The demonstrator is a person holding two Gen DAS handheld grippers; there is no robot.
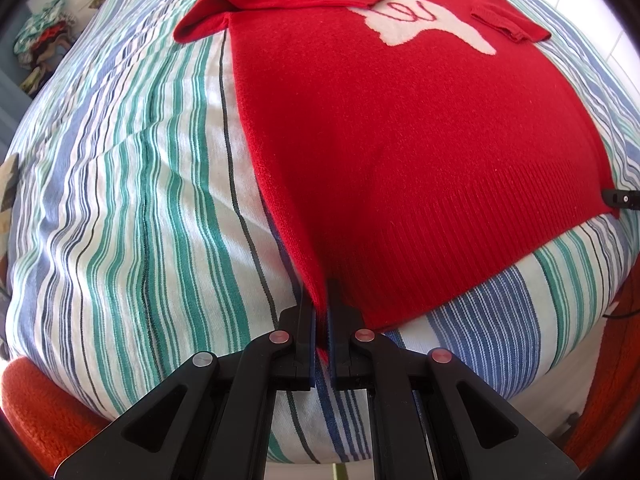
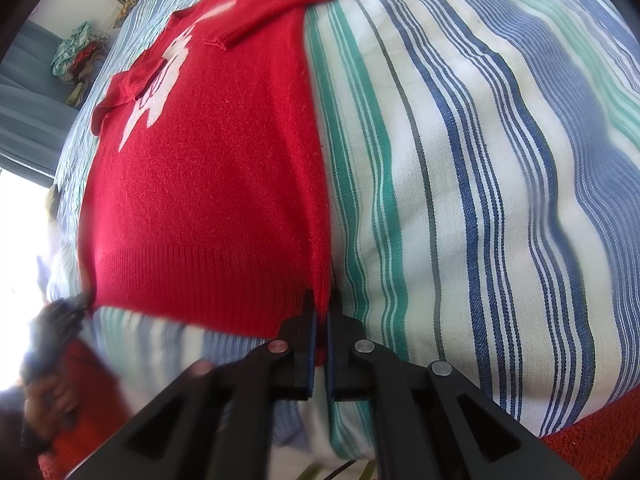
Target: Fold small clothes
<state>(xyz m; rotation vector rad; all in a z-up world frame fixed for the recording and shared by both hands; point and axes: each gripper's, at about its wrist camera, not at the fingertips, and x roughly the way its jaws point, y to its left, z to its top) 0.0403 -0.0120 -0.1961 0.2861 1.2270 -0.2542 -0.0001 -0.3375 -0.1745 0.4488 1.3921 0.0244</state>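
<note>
The left gripper [image 1: 321, 300] has its jaws pinched tight on one bottom corner of the red sweater [image 1: 400, 140]. The right gripper [image 2: 322, 310] has its jaws pinched tight on the other bottom corner. The sweater lies flat on a bed with a striped sheet [image 1: 140, 200] in blue, green and white. A white animal picture [image 1: 420, 16] is on the front. Both sleeves are folded in over the chest. A pile of clothes [image 1: 40, 44] sits far off beside the bed.

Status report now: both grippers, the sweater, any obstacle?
Left gripper shut on sweater hem corner. Right gripper shut on other corner. Sleeves folded in. No obstacle seen.
</note>
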